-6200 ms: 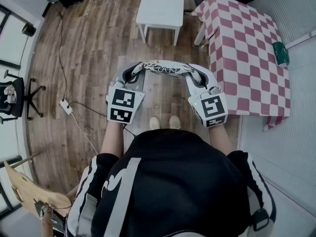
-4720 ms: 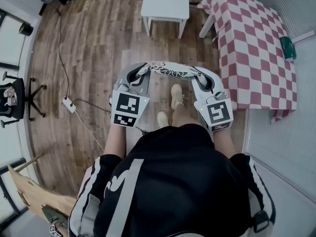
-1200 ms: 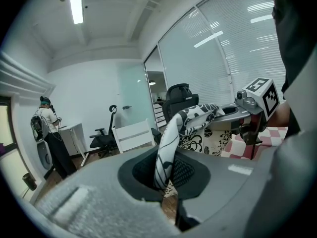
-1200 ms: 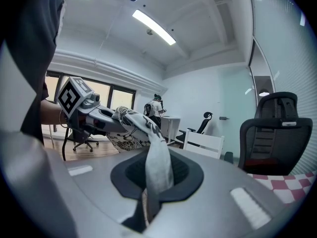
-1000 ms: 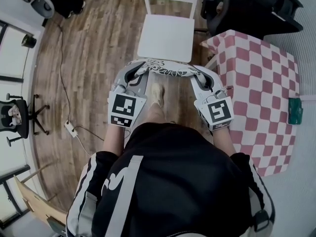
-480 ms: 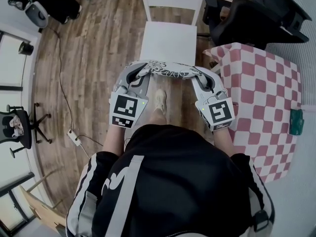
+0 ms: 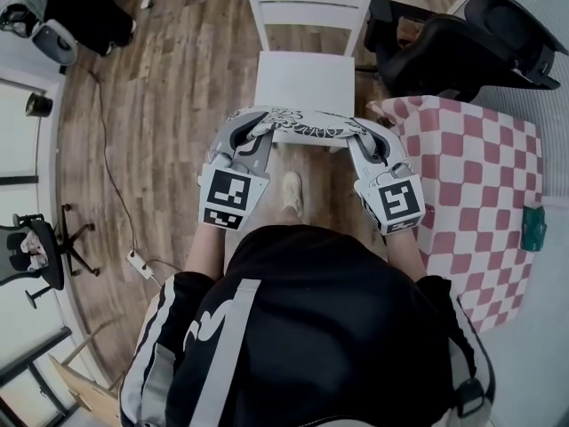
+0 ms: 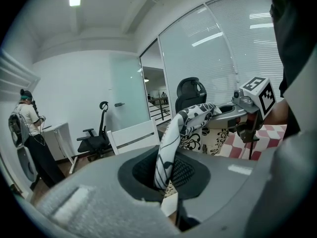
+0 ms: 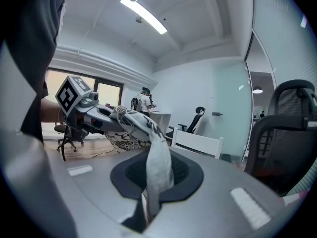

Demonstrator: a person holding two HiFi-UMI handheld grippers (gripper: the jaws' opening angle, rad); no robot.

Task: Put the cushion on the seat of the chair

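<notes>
A white cushion [image 7: 305, 125] with a black floral print hangs stretched between my two grippers, just over the front edge of the white chair's seat [image 7: 304, 83]. My left gripper [image 7: 252, 132] is shut on the cushion's left end [image 8: 171, 143]. At the other side my right gripper [image 7: 363, 137] is shut on its right end [image 9: 157, 167]. The chair's slatted back [image 7: 308, 2] stands at the far side, also seen as the white chair [image 8: 132, 137] [image 9: 197, 142] in both gripper views.
A table with a red and white checked cloth [image 7: 480, 194] stands close on the right. A black office chair [image 7: 462, 47] sits beyond it, next to the white chair. A cable and power strip [image 7: 140, 263] lie on the wooden floor at left. A person [image 8: 27, 133] stands far off.
I have walked forward with the cushion held between both grippers. The white chair has come closer, and the cushion now overlaps the seat's front edge. Both grips are unchanged.
</notes>
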